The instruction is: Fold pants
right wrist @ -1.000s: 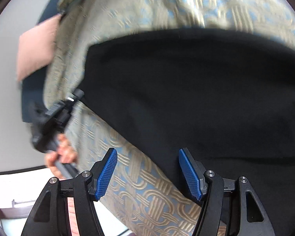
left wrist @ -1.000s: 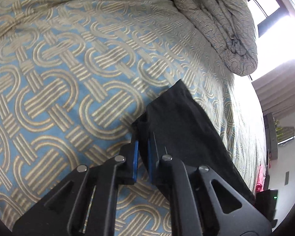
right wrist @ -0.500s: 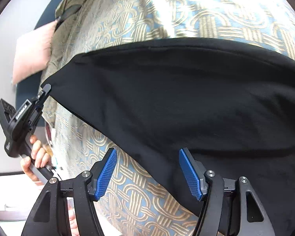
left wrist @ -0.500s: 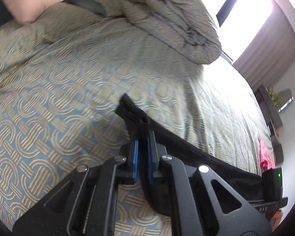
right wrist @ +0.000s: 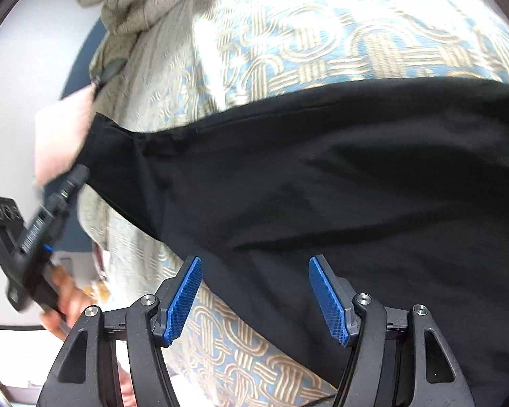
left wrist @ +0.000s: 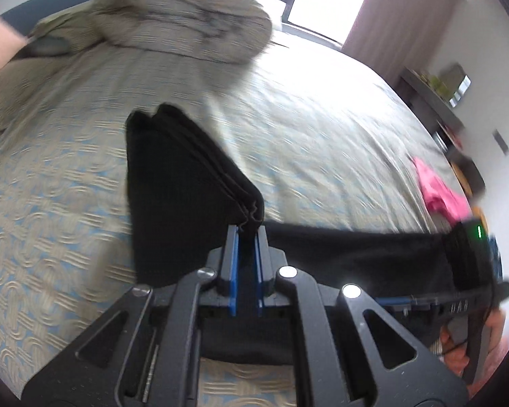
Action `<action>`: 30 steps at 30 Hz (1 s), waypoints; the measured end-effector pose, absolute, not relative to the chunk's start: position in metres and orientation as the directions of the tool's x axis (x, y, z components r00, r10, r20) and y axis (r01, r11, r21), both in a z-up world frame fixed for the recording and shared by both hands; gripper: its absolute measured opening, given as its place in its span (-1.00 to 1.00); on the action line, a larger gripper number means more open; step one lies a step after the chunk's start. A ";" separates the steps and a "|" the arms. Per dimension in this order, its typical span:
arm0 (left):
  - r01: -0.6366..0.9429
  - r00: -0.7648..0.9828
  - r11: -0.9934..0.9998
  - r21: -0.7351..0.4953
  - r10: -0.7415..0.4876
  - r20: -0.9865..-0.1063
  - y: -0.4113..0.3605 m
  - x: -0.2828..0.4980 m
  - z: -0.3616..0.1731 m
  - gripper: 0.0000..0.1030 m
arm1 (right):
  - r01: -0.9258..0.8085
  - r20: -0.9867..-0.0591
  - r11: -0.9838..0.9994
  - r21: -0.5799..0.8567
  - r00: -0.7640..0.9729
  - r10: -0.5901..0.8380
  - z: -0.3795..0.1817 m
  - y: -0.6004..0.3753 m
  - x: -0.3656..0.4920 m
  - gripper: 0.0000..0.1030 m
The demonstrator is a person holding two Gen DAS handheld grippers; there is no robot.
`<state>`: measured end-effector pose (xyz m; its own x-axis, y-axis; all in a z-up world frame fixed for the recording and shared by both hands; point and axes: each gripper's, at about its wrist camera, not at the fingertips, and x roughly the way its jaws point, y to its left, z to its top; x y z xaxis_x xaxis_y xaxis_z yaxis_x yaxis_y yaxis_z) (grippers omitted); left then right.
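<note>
Patterned blue-and-beige woven bedspread (left wrist: 68, 183) covers the whole bed, with the black fabric pants (right wrist: 322, 186) spread across it. Left gripper (left wrist: 246, 234) is clamped on a bunched hem or edge of the cloth — if that thin pinch slips, the fold would likely collapse. Right gripper (right wrist: 254, 295) hovers with jaws spread wide, empty, over the pants' near edge.

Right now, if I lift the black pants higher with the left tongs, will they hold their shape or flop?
The black pants will probably flop: the fabric above the left tongs already bunches into pleats. The rest likely trails across the bedspread. The shut tongs probably won't slip off the thick layered edge.
</note>
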<state>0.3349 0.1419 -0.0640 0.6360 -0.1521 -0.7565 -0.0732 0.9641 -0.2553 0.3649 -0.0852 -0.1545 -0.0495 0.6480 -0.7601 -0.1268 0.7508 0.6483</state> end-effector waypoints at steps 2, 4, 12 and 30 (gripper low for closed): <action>-0.020 0.618 0.964 -0.265 -0.196 -0.761 0.113 0.333 -0.070 -0.82 | -0.116 -0.735 0.727 0.677 -0.055 0.676 -0.157 -0.091 0.365 0.31; 0.017 0.592 0.960 -0.278 -0.234 -0.771 0.091 0.332 -0.078 -0.82 | -0.098 -0.695 0.688 0.719 -0.076 0.715 -0.161 -0.099 0.366 0.37; 0.031 0.468 0.940 -0.339 -0.313 -0.827 0.050 0.328 -0.126 -0.82 | 0.048 -0.551 0.555 0.831 -0.071 0.832 -0.184 -0.126 0.381 0.54; 0.063 0.509 0.913 -0.404 -0.378 -0.773 0.043 0.309 -0.109 -0.81 | -0.091 -0.717 0.711 0.697 -0.060 0.695 -0.171 -0.068 0.397 -0.88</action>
